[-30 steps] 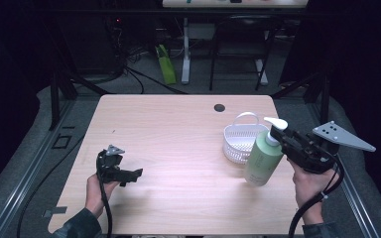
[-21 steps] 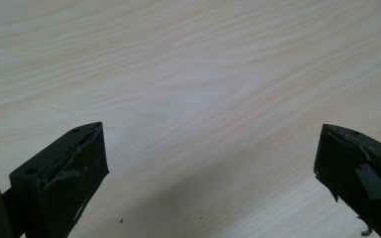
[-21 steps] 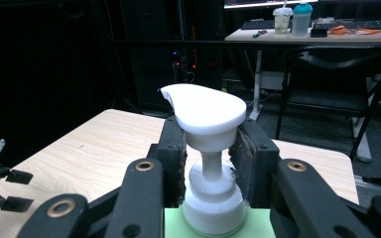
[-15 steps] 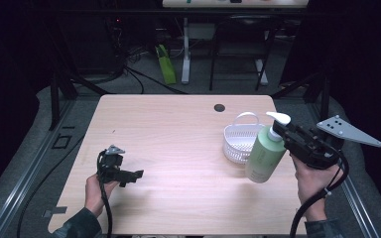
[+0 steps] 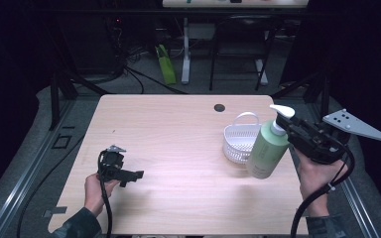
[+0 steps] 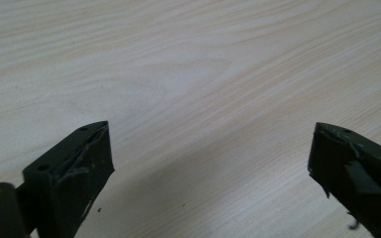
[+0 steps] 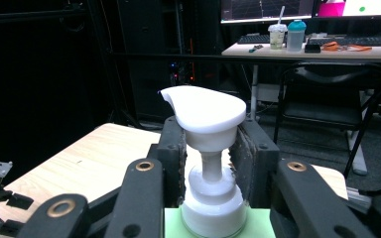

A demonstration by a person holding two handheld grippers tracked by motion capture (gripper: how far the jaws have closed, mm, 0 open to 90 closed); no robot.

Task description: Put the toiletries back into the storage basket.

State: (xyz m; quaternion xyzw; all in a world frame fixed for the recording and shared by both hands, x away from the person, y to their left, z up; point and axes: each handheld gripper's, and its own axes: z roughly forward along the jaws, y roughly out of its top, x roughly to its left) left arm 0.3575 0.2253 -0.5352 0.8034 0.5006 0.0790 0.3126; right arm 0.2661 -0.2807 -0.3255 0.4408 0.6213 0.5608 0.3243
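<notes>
Right gripper (image 5: 288, 130) clamps the green bottle's (image 5: 268, 151) pump neck at 3 o'clock.
Left gripper (image 5: 135, 174), at 8 o'clock, has been closing, jaws apart, nothing between; white basket (image 5: 240, 142) touches the bottle.

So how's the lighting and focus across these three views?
High view: wooden table evenly lit, surroundings dark. Left gripper view: sharp wood grain, soft shadow between the close, slightly blurred left tool. Right gripper view: white pump bright and crisp, room behind dim.
</notes>
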